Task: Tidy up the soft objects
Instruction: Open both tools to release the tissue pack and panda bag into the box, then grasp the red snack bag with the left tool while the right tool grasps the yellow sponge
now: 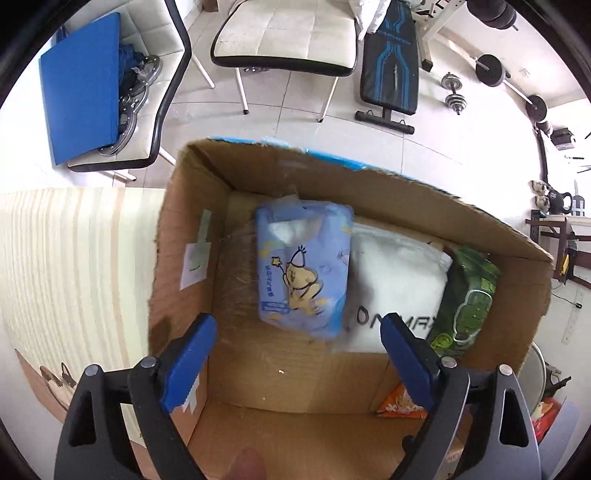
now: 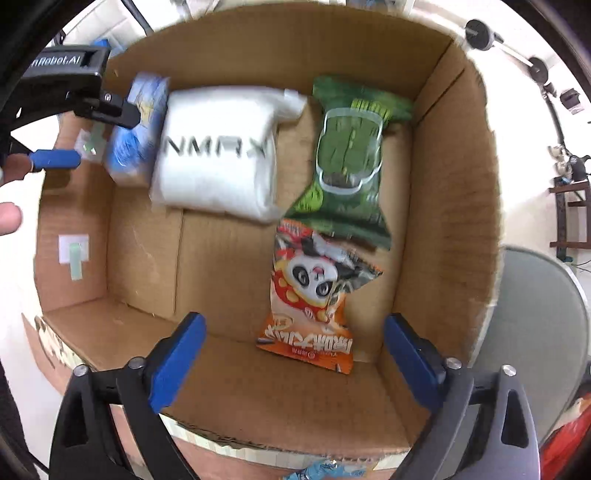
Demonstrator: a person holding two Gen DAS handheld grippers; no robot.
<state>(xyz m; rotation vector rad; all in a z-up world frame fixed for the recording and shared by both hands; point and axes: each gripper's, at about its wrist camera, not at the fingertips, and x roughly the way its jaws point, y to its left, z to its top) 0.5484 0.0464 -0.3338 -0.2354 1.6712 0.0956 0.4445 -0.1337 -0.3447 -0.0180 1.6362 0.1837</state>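
Observation:
An open cardboard box (image 1: 314, 173) holds several soft packs. A blue pack with a cartoon figure (image 1: 303, 266) lies at its left, blurred. Beside it are a white pack with dark letters (image 1: 399, 273) and a green pack (image 1: 469, 299). My left gripper (image 1: 299, 330) hangs open over the blue pack, its pads clear of it. In the right wrist view the box (image 2: 443, 184) shows the white pack (image 2: 218, 155), the green pack (image 2: 347, 155) and an orange panda snack bag (image 2: 314, 295) below it. My right gripper (image 2: 295, 325) is open above the orange bag, touching nothing.
The box stands on a striped surface (image 1: 74, 258). Beyond it are two white chairs (image 1: 288, 33), a blue board (image 1: 81, 88), a weight bench (image 1: 391, 62) and dumbbells (image 1: 454, 92) on the tiled floor. A grey round object (image 2: 535, 314) sits right of the box.

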